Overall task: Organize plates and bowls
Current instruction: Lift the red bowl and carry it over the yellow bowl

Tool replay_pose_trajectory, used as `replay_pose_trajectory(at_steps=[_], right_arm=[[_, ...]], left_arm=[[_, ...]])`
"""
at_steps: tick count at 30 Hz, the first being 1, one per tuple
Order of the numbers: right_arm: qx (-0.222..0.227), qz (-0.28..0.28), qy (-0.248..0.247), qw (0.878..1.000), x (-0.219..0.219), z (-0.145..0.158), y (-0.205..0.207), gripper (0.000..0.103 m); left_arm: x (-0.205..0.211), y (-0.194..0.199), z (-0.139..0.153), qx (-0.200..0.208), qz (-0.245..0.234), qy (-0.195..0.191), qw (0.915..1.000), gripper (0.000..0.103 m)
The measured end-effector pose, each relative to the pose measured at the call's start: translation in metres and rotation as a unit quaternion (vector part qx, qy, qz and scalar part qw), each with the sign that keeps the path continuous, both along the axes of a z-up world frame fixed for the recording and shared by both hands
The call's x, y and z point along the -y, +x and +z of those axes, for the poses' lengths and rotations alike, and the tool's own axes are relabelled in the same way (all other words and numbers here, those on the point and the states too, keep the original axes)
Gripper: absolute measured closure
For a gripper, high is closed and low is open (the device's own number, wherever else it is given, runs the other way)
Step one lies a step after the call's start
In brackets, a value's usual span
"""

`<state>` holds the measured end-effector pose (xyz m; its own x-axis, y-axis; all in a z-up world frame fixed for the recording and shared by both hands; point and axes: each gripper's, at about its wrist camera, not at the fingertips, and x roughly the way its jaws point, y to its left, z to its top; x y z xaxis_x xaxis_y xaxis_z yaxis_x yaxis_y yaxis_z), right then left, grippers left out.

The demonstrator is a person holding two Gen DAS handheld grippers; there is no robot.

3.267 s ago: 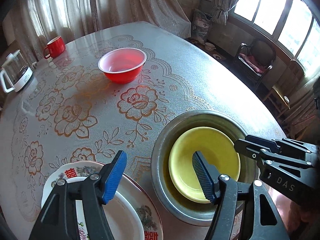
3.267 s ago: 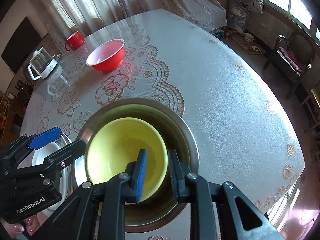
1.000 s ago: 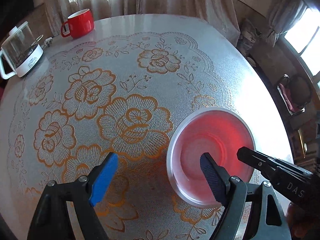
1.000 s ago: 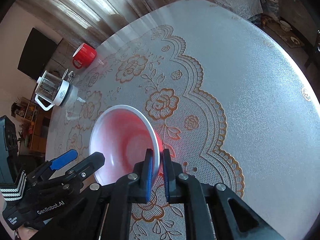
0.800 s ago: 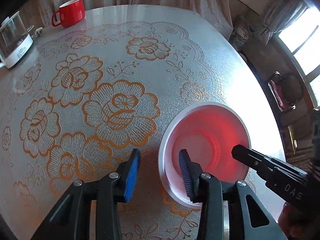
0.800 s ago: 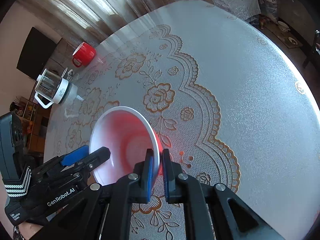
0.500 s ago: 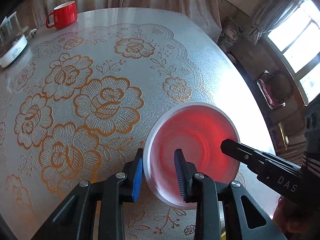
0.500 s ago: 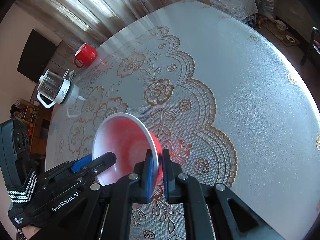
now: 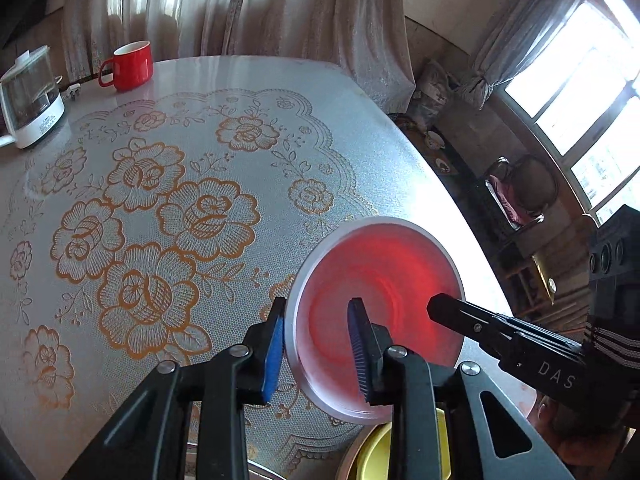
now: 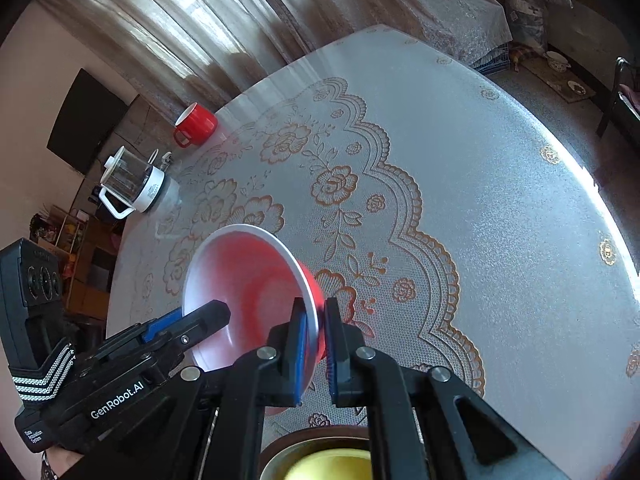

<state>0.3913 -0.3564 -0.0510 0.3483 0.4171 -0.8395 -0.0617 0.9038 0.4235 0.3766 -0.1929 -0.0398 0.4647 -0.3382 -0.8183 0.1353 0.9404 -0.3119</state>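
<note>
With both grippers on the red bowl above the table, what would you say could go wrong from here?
1. The red bowl is pinched only at its thin rim by the right gripper and the left gripper; uneven pulling might twist it loose.
2. It hangs tilted above the table, so a slip would probably drop it.
3. The yellow bowl sits just below in its metal basin; lowering off-centre might knock the rims together.

Round table (image 9: 360,128) w/ lace cloth (image 9: 168,208), red mug (image 9: 130,66), kettle (image 9: 30,98)
</note>
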Motion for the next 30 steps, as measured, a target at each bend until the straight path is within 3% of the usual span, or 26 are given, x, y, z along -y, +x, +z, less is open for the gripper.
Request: replay_pose_trajectory(at_steps=[6,14,30], right_arm=[[0.013,-0.015,0.009,1.000,0.009,0.020,-0.035,0.096],[0.008,-0.043,0.018,0.999,0.027,0.029,-0.082,0.095],[-0.044,-0.102,0.018,0.994,0.056,0.001,-0.150,0.095]], left_arm=[[0.011,-0.033,0.022,0.032,-0.029,0.005,0.9991,0.070],[0.028,-0.071,0.014,0.013,-0.066,0.002,0.9977,0.070],[0.067,-0.114,-0.019,-0.007,-0.153,0.055,0.9867,0.070]])
